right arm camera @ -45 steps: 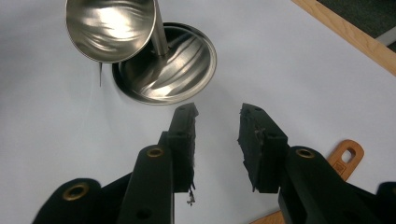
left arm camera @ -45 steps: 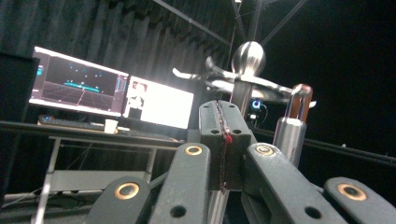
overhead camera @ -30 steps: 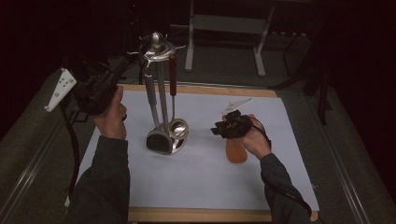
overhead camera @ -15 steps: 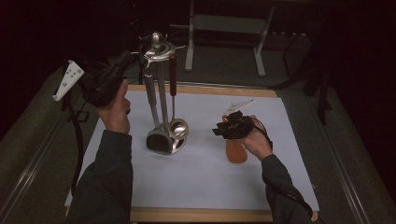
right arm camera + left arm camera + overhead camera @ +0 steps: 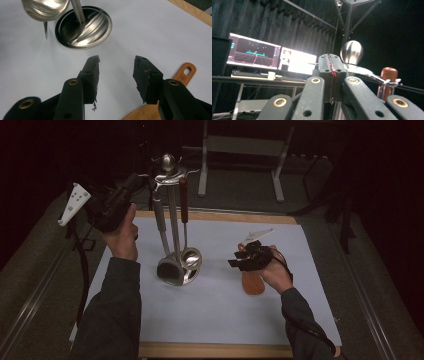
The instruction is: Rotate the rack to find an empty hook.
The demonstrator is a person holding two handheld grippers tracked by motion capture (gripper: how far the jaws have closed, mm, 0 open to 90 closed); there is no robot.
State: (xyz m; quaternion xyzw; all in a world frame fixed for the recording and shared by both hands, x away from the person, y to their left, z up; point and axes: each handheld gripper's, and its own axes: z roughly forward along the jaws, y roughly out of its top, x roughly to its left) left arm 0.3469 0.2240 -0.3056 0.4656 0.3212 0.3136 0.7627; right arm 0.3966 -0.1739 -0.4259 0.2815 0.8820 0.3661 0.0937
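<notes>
While our left gripper (image 5: 131,187) stays raised off the tabletop's far left corner, jaws clenched on nothing beside the utensil stand's (image 5: 172,227) ball top, our right gripper (image 5: 116,75) hovers over the white mat (image 5: 210,305) right of centre. Its jaws have just been opening and now gape, nothing between them. Under that hand lies the wooden spatula (image 5: 183,73), flat on the mat.

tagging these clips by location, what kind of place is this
Probably a lab or recording studio, not a kitchen: dark curtains line the walls, lit computer screens sit on a desk, and a utensil stand rests on a white-covered table.
</notes>
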